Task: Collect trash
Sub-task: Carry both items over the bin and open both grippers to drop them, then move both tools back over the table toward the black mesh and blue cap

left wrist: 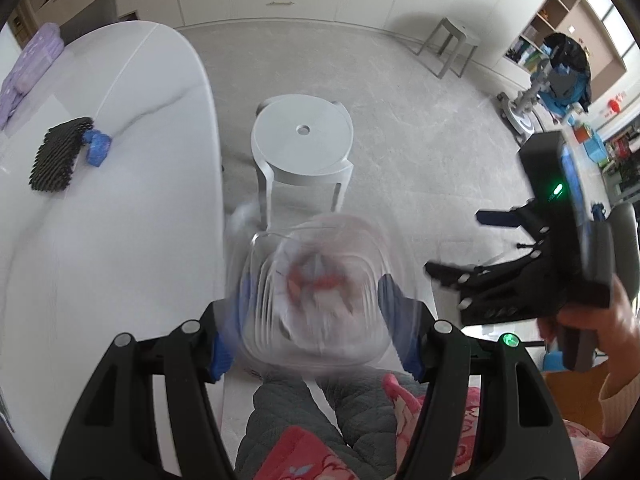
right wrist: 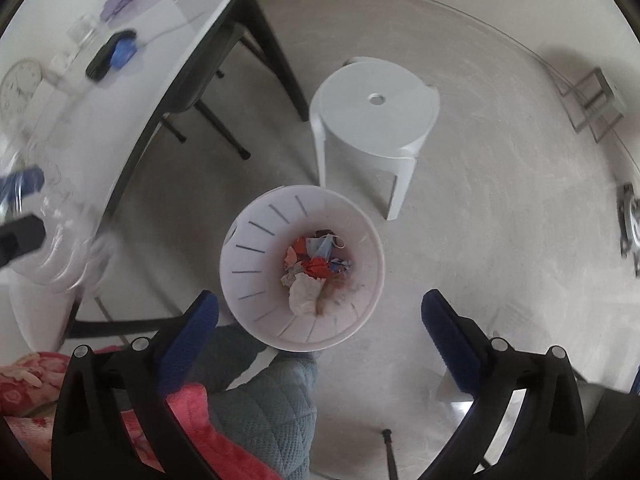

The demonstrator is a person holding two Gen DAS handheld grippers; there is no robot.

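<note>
Both grippers hung above the round white slotted plastic wastebasket [right wrist: 302, 268] for dropping: the left gripper [left wrist: 316, 320] clamped a clear ribbed plastic container [left wrist: 316, 300], and the right gripper [right wrist: 320, 336], at its three o'clock, gaped empty.

Left gripper [left wrist: 316, 304] clamped on a clear plastic cup [left wrist: 316, 280], aimed steeply down over the white wastebasket [right wrist: 248, 240]. Right gripper [right wrist: 320, 320] spread wide, empty, above the wastebasket.

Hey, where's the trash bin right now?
In the right wrist view the white trash bin stands on the floor at centre, just in front of the white stool, right of the table.
</note>
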